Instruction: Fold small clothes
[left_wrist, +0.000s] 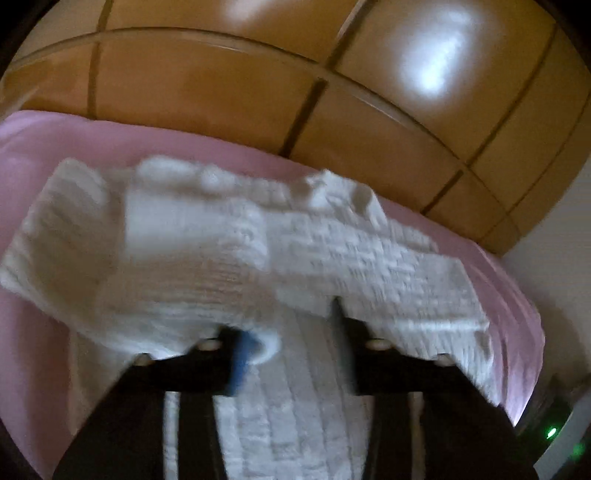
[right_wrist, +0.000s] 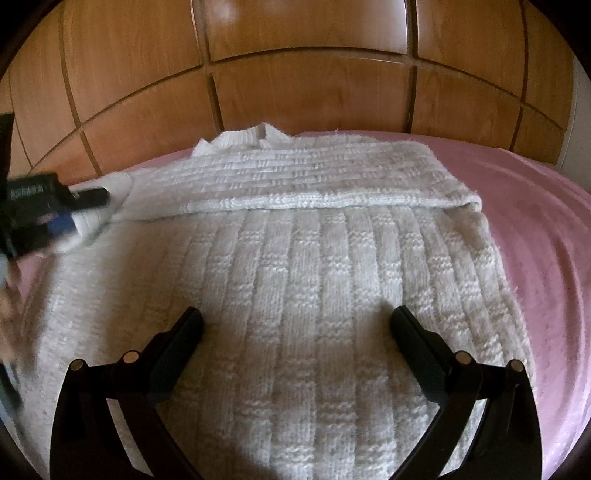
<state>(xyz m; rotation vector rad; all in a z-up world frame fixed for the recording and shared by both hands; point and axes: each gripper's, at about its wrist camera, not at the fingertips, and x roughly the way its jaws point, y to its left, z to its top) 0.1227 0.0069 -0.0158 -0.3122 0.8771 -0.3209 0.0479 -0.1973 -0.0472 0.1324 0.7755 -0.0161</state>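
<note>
Left tongs (left_wrist: 286, 321): we see the jaws apart, with the sweater's body showing in the gap. The sleeve lies across the fingertips and a curl of knit sits by the blue pad. We judge nothing is pinched, though blur makes that less than certain.
Why there: from the right camera they sit at the sweater's left edge, at the cuff. We read this as the sleeve being laid inward across the chest.
Sleeve (left_wrist: 221, 240): it spans the left view, draped, rumpled along its far edge and not yet flat.
Sweater (right_wrist: 295, 258): it is white, a chunky knit in ribbed blocks. It lies spread flat on the sheet, collar towards the panels, and fills the middle of the bed.
Folded band (right_wrist: 314, 181): one sleeve is already turned in across the upper body, its edge fairly straight. We judge the fold about half done.
Right tongs (right_wrist: 295, 325): the jaws are wide apart and hold nothing. They sit low over the sweater's lower body, one finger each side of the middle ribs.
Why there: we take them to be steadying the body so it does not drag; whether they touch it we cannot tell.
Sheet (right_wrist: 535, 240): it is pink and smooth, and lies bare to the sweater's right.
Panels (right_wrist: 295, 92): glossy wood stands behind the bed.
</note>
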